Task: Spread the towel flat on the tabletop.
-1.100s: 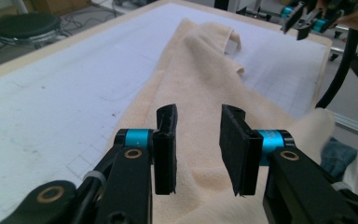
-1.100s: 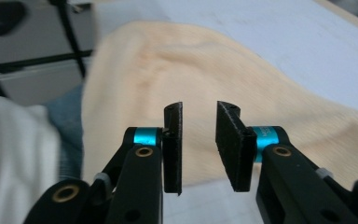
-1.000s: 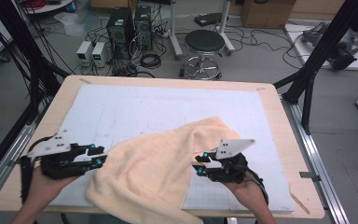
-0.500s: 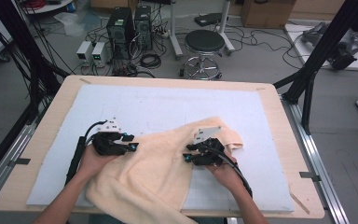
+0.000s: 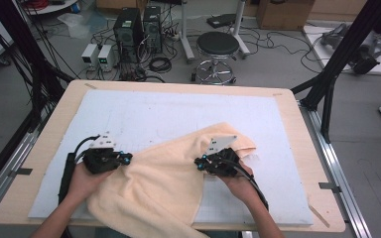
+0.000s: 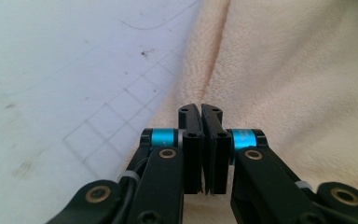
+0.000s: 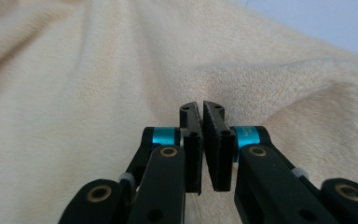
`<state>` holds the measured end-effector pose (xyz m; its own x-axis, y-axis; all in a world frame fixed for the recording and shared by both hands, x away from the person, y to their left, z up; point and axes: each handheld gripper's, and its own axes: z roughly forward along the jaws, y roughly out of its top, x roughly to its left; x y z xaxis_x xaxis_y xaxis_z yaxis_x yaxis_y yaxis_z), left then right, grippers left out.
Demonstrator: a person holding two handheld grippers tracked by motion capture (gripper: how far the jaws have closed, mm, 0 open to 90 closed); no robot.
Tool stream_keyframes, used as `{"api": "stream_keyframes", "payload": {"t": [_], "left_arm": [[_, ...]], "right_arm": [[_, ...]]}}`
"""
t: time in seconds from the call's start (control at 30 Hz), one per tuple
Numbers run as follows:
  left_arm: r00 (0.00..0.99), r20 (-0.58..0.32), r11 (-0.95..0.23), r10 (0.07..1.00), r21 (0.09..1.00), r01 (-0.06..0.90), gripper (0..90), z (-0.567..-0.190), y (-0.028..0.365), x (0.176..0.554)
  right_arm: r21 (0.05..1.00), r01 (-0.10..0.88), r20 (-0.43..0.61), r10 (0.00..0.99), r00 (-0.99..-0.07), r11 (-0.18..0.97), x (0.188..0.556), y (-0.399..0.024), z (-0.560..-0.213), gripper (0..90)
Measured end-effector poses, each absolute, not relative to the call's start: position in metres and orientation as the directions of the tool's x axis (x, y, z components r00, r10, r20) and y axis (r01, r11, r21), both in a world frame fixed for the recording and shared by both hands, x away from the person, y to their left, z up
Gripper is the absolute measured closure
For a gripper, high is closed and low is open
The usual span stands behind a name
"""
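Obs.: the cream towel lies rumpled on the near half of the counter, and its near edge droops over the front rim.

Your left claw sits at the towel's left border. Its jaws have just been closing and now meet, and the left gripper view shows no cloth between them. Your right claw rests on the towel's right part. Its jaws have likewise just closed, also on nothing.

Handling, judged: light, soft and limp pile. It will sag and fold wherever it is unsupported, and it won't slip or break.

Hold: pinch a hem or corner, not the flat middle. The far corner beyond your right claw looks reachable. Behind it lies bare white mat.
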<state>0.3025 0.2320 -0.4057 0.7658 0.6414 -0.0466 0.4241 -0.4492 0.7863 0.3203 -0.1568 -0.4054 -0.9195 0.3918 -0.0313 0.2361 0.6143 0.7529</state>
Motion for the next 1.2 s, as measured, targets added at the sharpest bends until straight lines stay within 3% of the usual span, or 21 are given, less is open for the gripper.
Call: {"api": "stream_keyframes", "payload": {"t": [0.17, 0.37, 0.5, 0.63, 0.77, 0.83, 0.9, 1.0, 1.1, 1.13, 1.2], "left_arm": [[0.784, -0.030, -0.449, 0.620, 0.806, 0.386, 86.9, -0.394, 0.243, 0.254], [0.835, -0.050, -0.477, 0.548, 0.801, 0.361, 84.2, -0.393, 0.237, 0.223], [0.852, -0.047, -0.465, 0.522, 0.822, 0.330, 70.0, -0.383, 0.227, 0.238], [0.870, -0.041, -0.442, 0.491, 0.849, 0.289, 65.0, -0.370, 0.204, 0.271], [0.876, -0.040, -0.438, 0.481, 0.854, 0.279, 59.8, -0.369, 0.174, 0.309], [0.871, -0.011, -0.465, 0.492, 0.842, 0.274, 59.0, -0.374, 0.158, 0.325], [0.873, -0.073, -0.446, 0.482, 0.837, 0.317, 58.9, -0.382, 0.148, 0.343], [0.868, -0.092, -0.471, 0.488, 0.809, 0.350, 59.5, -0.396, 0.132, 0.362], [0.858, -0.080, -0.515, 0.508, 0.770, 0.377, 54.1, -0.412, 0.119, 0.375], [0.855, -0.086, -0.528, 0.512, 0.753, 0.392, 54.1, -0.417, 0.116, 0.378], [0.850, -0.069, -0.566, 0.521, 0.717, 0.406, 52.0, -0.425, 0.110, 0.382]], "right_arm": [[0.789, 0.155, -0.068, 0.336, -0.939, 0.595, 0.288, -0.152, -0.384, 86.4], [0.792, 0.150, -0.045, 0.301, -0.952, 0.592, 0.259, -0.159, -0.380, 84.4], [0.813, 0.194, -0.021, 0.361, -0.932, 0.549, 0.259, -0.179, -0.373, 71.1], [0.804, 0.202, -0.069, 0.424, -0.903, 0.560, 0.275, -0.187, -0.369, 64.7], [0.813, 0.250, -0.081, 0.528, -0.845, 0.526, 0.309, -0.192, -0.371, 46.4], [0.817, 0.260, -0.085, 0.553, -0.829, 0.514, 0.315, -0.193, -0.372, 44.4], [0.814, 0.286, -0.065, 0.569, -0.820, 0.506, 0.325, -0.195, -0.377, 44.1], [0.781, 0.325, -0.056, 0.579, -0.813, 0.533, 0.338, -0.194, -0.388, 44.8], [0.739, 0.361, -0.034, 0.567, -0.823, 0.569, 0.344, -0.192, -0.404, 65.1], [0.739, 0.361, -0.034, 0.567, -0.823, 0.569, 0.344, -0.192, -0.404, 65.1], [0.706, 0.386, -0.008, 0.552, -0.834, 0.593, 0.345, -0.193, -0.411, 77.1]]}}
